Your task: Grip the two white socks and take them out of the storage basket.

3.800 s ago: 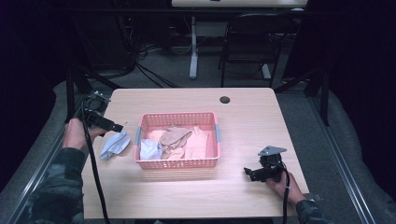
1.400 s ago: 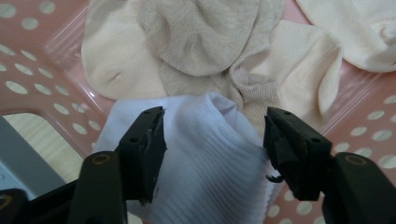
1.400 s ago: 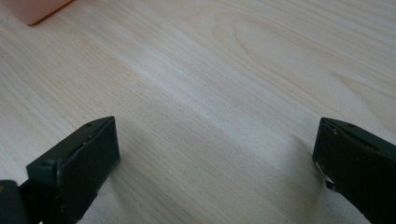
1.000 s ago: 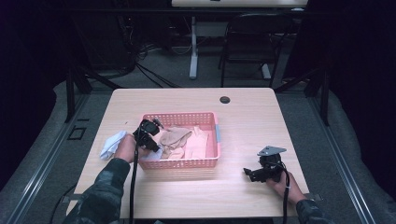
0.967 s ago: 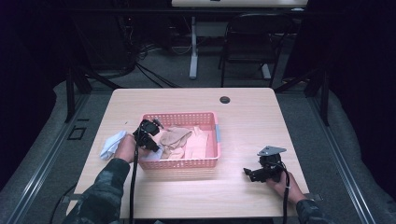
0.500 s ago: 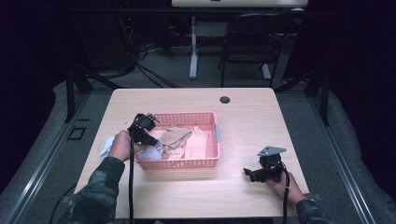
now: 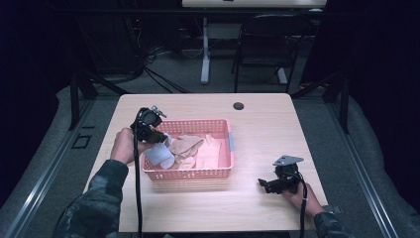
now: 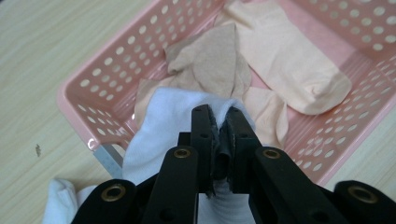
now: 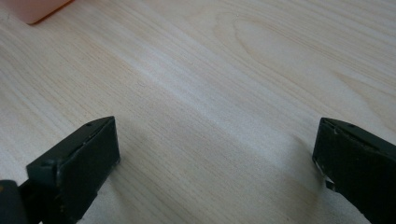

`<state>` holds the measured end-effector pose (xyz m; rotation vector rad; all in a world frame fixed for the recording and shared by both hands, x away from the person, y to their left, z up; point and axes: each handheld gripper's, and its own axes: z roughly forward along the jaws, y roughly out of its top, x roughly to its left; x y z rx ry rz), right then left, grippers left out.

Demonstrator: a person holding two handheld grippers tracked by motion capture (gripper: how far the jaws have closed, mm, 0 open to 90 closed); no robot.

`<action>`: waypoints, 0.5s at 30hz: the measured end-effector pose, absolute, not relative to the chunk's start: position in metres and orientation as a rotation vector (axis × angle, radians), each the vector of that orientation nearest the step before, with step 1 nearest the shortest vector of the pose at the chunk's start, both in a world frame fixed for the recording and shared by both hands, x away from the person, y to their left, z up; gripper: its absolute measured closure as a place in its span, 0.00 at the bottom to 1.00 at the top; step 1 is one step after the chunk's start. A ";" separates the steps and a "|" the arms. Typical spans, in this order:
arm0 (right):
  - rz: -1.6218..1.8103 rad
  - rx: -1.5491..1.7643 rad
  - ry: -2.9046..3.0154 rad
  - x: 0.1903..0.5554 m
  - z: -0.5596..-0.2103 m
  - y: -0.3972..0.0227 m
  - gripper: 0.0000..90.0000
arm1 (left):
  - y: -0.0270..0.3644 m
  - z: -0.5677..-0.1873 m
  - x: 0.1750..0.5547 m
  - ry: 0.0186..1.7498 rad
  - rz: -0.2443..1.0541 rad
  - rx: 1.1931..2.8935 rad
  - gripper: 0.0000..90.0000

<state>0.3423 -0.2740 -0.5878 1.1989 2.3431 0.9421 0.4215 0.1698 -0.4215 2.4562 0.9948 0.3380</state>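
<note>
Left gripper (image 8: 218, 116), jaws pressed together on a fold of the white sock (image 8: 161, 126), which hangs over the left rim of the pink basket (image 8: 88, 81). Beige socks (image 8: 210, 60) lie inside the basket. Right gripper (image 9: 215, 154), jaws spread wide, rests on the table (image 9: 233, 70) right of the basket.

we see a pale wood-grain desk (image 7: 257, 124) with rounded corners. a pink perforated plastic basket (image 7: 198, 173) sits directly on it, left of the middle. near the far edge lies a small dark round disc (image 7: 238, 105). our right claw (image 7: 264, 184) rests on the desk near its front right corner.
</note>
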 end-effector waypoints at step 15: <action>0.943 1.198 2.343 0.342 -0.588 -0.274 0.00 | 0.177 -0.383 0.420 0.978 0.393 2.366 0.93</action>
